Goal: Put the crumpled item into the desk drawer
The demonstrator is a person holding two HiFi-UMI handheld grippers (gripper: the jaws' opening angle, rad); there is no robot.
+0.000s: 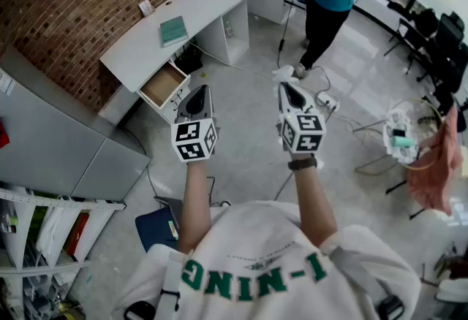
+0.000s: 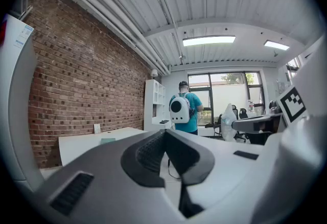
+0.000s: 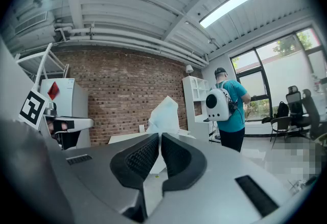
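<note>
Crumpled item [image 3: 164,111]: white, probably paper; held in the air, well apart from the drawer [image 1: 162,85].
Right claw [image 3: 159,140]: jaws pressed together on the item's lower edge.
Left claw [image 2: 164,135]: jaws together, nothing in them.
Drawer: pulled open under the bench [image 1: 201,4].
Risk: the thin pinch may slip on the way over, and letting go short of the drawer would drop the item on the floor.

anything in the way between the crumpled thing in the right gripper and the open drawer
Nothing fixed does. The drawer is open and looks bare inside. Only the left gripper, shut and empty, hangs between it and the crumpled item in the right gripper.
</note>
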